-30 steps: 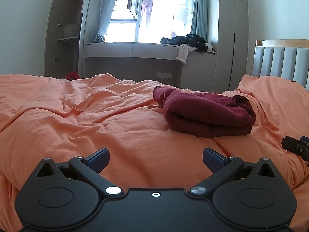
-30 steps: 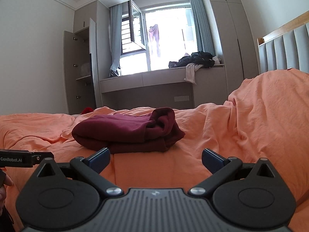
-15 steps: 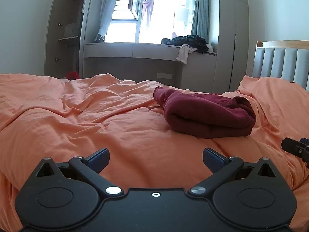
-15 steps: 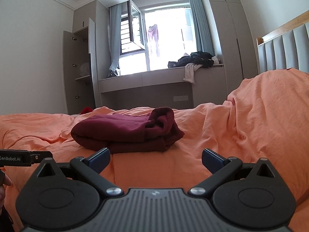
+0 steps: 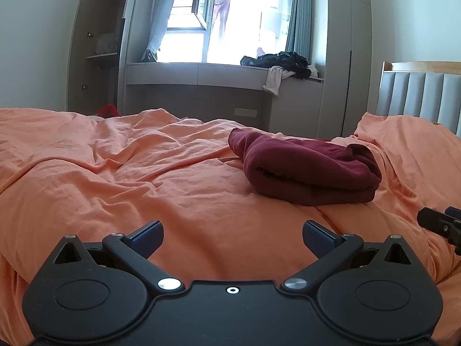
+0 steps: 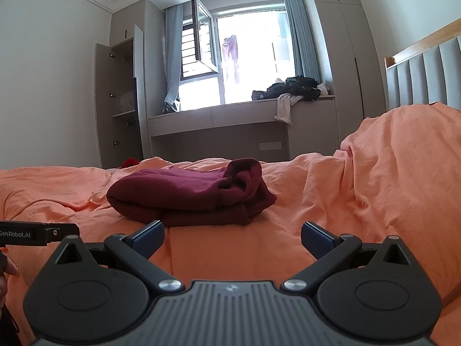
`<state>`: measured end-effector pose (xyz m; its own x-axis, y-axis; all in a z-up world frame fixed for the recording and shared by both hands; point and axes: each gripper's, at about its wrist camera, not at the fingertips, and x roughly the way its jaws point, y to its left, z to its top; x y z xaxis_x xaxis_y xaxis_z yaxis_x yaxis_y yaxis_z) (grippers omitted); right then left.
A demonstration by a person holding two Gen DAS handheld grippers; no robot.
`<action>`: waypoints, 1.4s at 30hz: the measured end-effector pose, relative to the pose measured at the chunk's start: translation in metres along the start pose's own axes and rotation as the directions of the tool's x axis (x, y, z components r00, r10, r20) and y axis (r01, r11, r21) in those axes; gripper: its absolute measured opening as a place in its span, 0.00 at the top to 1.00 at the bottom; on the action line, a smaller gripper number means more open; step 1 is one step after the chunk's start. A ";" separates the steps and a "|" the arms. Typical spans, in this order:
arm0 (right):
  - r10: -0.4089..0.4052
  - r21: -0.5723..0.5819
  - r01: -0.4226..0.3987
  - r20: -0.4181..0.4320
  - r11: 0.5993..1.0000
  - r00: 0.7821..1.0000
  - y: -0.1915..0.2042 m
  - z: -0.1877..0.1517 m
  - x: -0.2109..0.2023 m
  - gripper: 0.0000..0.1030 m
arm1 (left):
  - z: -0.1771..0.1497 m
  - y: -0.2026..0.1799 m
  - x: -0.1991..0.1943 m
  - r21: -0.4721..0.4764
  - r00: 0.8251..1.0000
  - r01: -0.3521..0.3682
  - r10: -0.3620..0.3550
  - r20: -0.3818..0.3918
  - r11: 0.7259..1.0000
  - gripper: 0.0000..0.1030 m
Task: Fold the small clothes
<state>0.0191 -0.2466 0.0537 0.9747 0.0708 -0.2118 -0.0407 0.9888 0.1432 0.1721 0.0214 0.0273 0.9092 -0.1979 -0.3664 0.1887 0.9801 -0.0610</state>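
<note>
Bedroom with orange-sheeted bed (image 5: 144, 178), left wrist view: left gripper (image 5: 232, 235) fingers wide and empty, folded maroon garment (image 5: 308, 170) on bed ahead-right, right wrist view: right gripper (image 6: 232, 235) fingers wide, garment (image 6: 187, 193) ahead-left, apart from both.

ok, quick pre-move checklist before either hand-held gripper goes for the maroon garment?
1. Left hand-held gripper open and empty: ok.
2. Right hand-held gripper open and empty: ok.
3. Maroon garment apart from both, lying on the orange bedding: ok.
4. Garment neatly folded: not ok; it is bundled in layers, with a rolled end sticking up.
5. Graspable edge visible: ok, layered edge faces the left hand-held gripper.
6. Which kind of garment it is: cannot tell.
</note>
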 end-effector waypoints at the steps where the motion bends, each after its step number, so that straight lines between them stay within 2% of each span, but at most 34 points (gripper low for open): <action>1: -0.001 0.000 0.001 0.000 1.000 1.000 0.000 0.000 0.000 0.00 | 0.000 -0.001 -0.001 0.006 1.000 -0.002 0.002 0.004 1.000 0.00; 8: -0.001 0.001 0.001 -0.002 1.000 1.000 0.000 0.001 0.000 0.00 | -0.001 -0.006 -0.002 0.044 1.000 -0.022 0.021 0.018 0.999 0.00; 16: -0.004 0.005 0.004 0.000 1.000 1.000 0.000 0.001 -0.001 0.00 | -0.002 -0.005 -0.002 0.035 1.000 -0.023 0.022 0.017 0.999 0.00; 25: 0.001 0.006 -0.001 0.002 1.000 1.000 0.000 0.001 -0.002 0.00 | -0.002 -0.004 -0.001 0.024 0.997 -0.072 0.072 0.017 0.997 0.00; 30: 0.003 0.007 -0.003 0.006 1.000 1.000 -0.002 0.001 -0.003 0.00 | -0.002 -0.001 0.001 0.011 0.999 -0.051 0.051 -0.003 0.999 0.00; 42: 0.006 0.003 -0.006 0.002 1.000 1.000 -0.001 0.002 -0.002 0.00 | -0.003 -0.001 0.002 0.020 0.999 -0.048 0.048 -0.009 0.999 0.00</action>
<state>0.0172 -0.2479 0.0555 0.9749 0.0767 -0.2091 -0.0461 0.9880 0.1474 0.1725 0.0202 0.0242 0.9140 -0.1502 -0.3769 0.1522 0.9880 -0.0246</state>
